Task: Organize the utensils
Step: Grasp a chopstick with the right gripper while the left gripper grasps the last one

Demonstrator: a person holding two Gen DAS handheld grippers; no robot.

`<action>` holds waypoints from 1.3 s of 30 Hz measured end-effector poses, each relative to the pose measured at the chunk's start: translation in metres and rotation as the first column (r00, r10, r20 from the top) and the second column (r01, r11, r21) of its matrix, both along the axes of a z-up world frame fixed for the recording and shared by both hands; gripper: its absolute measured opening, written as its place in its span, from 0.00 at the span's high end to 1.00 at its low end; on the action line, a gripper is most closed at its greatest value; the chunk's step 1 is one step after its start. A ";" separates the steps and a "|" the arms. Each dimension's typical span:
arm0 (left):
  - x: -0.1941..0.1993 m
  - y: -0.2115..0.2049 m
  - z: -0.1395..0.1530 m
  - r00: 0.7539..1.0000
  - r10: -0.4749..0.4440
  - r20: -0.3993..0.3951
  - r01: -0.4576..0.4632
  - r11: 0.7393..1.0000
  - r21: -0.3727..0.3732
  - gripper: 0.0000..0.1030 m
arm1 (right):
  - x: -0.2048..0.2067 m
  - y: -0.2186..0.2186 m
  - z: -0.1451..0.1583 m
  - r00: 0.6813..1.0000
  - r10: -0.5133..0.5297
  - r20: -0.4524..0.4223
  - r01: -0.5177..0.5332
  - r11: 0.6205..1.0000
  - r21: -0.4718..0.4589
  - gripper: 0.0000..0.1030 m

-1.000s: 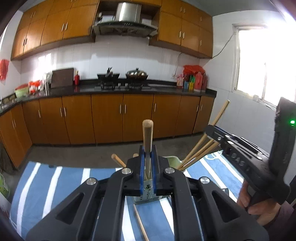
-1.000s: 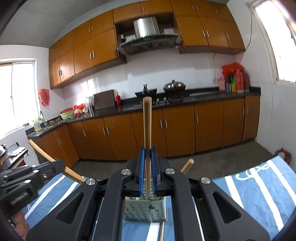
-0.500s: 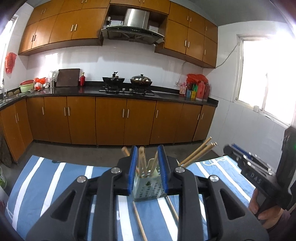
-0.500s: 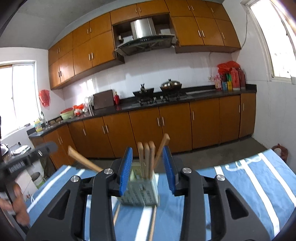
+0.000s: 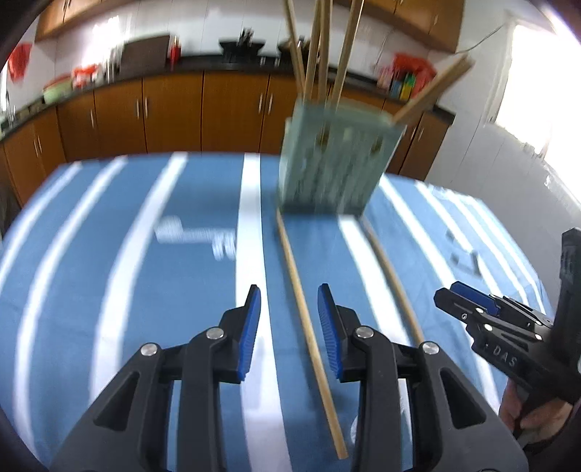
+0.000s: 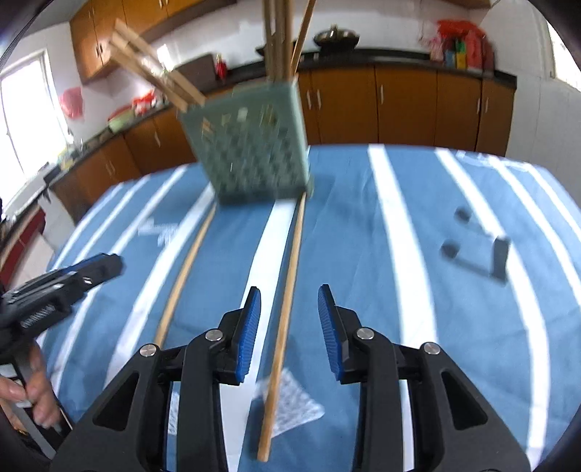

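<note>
Both tools gaping, empty: left tool (image 5: 285,326), right tool (image 6: 287,323). Chopsticks (image 6: 287,290) on desk (image 6: 454,308) look thin, stiff, slippery; I'd pinch mid-shaft.

A home kitchen: wooden cabinets (image 5: 174,109), dark countertop (image 6: 399,58), wok (image 6: 336,35).

Holder (image 5: 337,163) blurred; chopstick tops (image 5: 319,36) cut off.

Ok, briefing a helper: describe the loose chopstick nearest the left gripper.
On the striped cloth, two chopsticks lie before the green holder. The left chopstick runs from its left corner between the left gripper's fingers; the other chopstick lies farther right.
</note>
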State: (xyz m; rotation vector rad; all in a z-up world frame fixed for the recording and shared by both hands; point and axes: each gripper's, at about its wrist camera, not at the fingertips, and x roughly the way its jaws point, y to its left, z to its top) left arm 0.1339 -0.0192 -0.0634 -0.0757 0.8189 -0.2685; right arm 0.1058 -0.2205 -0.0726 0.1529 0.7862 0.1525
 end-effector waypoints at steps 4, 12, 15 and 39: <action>0.001 -0.004 -0.017 0.999 0.005 -0.037 -0.005 1.000 0.002 0.69 | 0.004 0.007 -0.015 0.999 0.005 -0.043 -0.006 1.000 -0.011 0.71; 0.003 -0.019 -0.034 0.997 0.012 -0.071 -0.007 0.998 0.066 0.75 | 0.007 0.007 -0.027 0.998 -0.011 -0.063 0.008 0.999 -0.040 0.76; 0.003 -0.024 -0.037 0.998 0.017 -0.066 -0.012 0.997 0.080 0.78 | 0.007 0.009 -0.027 0.998 -0.013 -0.059 0.010 0.999 -0.053 0.80; -0.013 0.014 -0.027 0.997 0.010 -0.080 -0.017 0.996 -0.085 0.80 | -0.011 -0.026 -0.028 0.992 -0.108 -0.070 0.104 0.993 -0.061 0.93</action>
